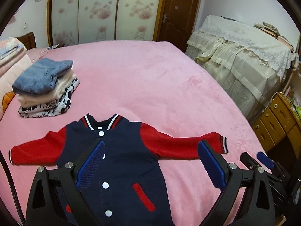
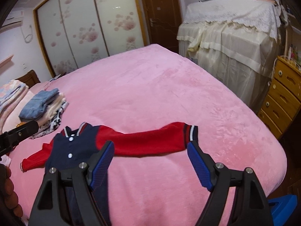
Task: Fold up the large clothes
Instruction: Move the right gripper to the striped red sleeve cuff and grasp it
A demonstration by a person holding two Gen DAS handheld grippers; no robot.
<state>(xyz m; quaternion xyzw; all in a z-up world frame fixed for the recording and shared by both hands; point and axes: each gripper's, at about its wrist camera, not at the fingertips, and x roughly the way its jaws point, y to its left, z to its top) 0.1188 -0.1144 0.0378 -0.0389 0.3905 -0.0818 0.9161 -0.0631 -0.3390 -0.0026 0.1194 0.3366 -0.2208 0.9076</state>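
A navy jacket [image 1: 120, 156] with red sleeves and white snaps lies flat, front up, on the pink bed [image 1: 160, 86], both sleeves spread out. My left gripper [image 1: 150, 146] is open and empty, hovering over the jacket's body. My right gripper [image 2: 150, 145] is open and empty, hovering over the jacket's right sleeve [image 2: 150, 141] near the cuff. The jacket body shows in the right wrist view [image 2: 75, 150]. The right gripper also shows at the right edge of the left wrist view [image 1: 263, 158].
A stack of folded clothes [image 1: 47, 86] sits on the bed's far left, also in the right wrist view [image 2: 43, 107]. Folded bedding [image 1: 9, 56] lies beyond it. A cloth-covered cabinet [image 1: 244, 60] and wooden drawers [image 1: 276, 120] stand right of the bed. Wardrobe [image 1: 105, 13] behind.
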